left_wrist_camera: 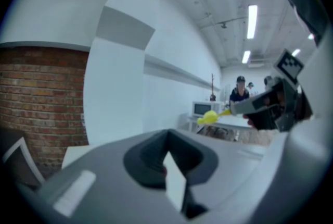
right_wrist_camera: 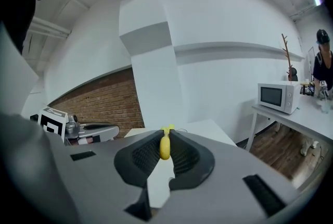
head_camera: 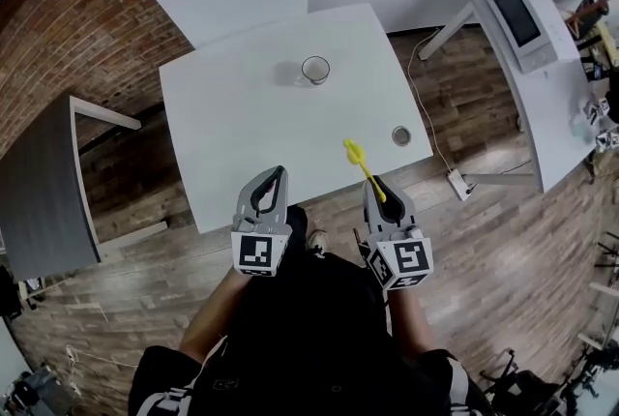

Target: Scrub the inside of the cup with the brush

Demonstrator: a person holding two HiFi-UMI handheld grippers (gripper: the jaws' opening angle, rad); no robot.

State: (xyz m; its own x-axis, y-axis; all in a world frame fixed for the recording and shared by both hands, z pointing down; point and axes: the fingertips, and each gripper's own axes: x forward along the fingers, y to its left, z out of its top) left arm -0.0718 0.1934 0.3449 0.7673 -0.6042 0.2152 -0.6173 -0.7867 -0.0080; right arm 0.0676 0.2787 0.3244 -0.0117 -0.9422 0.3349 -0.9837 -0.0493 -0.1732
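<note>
Cup (head_camera: 315, 70) is standing at the far side of the white table (head_camera: 222, 143) in the head view, well apart from both my claws. My right claw (head_camera: 375, 182) is gripping the yellow brush (head_camera: 360, 161), and my left claw (head_camera: 279, 172) is hanging beside it, closed and empty.

In the left gripper view my jaws are pressing together on nothing, with the brush (left_wrist_camera: 210, 117) showing off to the right.

In the right gripper view my jaws are pinching the thin brush (right_wrist_camera: 165, 146) by its handle. I'm judging this narrow pinch risky: scrubbing could twist the brush loose, and the unheld cup could tip.
</note>
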